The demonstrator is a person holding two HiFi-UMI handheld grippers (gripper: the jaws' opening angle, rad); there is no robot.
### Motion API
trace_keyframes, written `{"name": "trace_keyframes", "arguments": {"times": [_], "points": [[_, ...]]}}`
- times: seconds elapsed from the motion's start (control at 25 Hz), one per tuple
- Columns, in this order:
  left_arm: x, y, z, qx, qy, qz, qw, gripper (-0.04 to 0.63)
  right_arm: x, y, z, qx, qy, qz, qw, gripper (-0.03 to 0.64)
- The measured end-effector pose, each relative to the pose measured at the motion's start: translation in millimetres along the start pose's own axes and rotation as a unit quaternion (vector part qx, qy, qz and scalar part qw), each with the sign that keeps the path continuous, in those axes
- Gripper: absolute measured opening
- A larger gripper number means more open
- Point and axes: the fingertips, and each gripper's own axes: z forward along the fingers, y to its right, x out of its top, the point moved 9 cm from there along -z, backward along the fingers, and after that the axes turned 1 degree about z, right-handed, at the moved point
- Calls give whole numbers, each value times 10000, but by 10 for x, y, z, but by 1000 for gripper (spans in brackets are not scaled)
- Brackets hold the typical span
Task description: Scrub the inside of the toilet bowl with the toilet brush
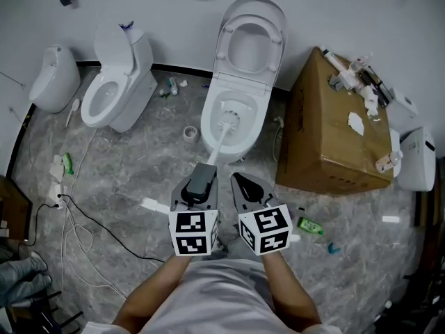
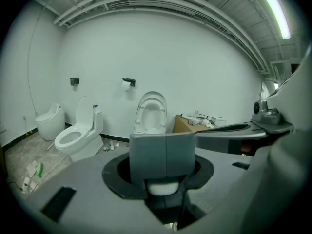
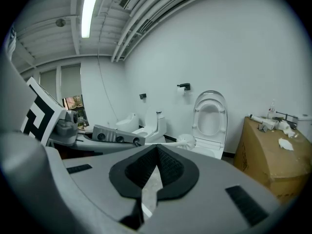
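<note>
Left gripper (image 1: pixel 203 169): jaws pressed together on the brush (image 1: pixel 220 141), pinching its white handle near the end. In the left gripper view a stub of the handle (image 2: pixel 163 186) shows just under the grey pads (image 2: pixel 146 157).
Right gripper (image 1: pixel 237 179): jaws pressed together with their tips meeting, and nothing between them. It touches nothing.
Brush: it runs from the left gripper forward and slightly to the right. In the head view its round white head lies over the bowl opening. I cannot tell whether it touches the inside.
Toilet (image 1: pixel 245 145): it stands straight ahead against the wall, with seat and lid raised. The right gripper view shows the brush head (image 3: pixel 187 140) at the bowl's near rim (image 3: pixel 210 152).
Arms: both forearms (image 1: pixel 156 291) reach forward from the bottom of the head view. The grippers sit side by side, close but apart, with their marker cubes nearest the person. Both point towards the toilet, the left one a little further forward.
Second toilet (image 1: pixel 104 99): to the left, lid up, well apart from the brush.
Box (image 1: pixel 334 134): brown cardboard, just right of the toilet, with small parts on top.
Floor (image 1: pixel 139 165): grey marble pattern, with loose cables at the left and a green bottle (image 1: pixel 309 225) right of the grippers.
</note>
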Motion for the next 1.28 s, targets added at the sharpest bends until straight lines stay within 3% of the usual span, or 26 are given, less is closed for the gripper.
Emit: {"name": "trace_keyframes", "arguments": {"times": [0.52,1.28], "points": [[155,-128,852,74,-346,-74,9993,152,111,645,633,16,-137,184,9997,0],[309,-84,2482,376,-1204,-44,9920,152,191,2121,1697,242,-593,523,9966,0]]}}
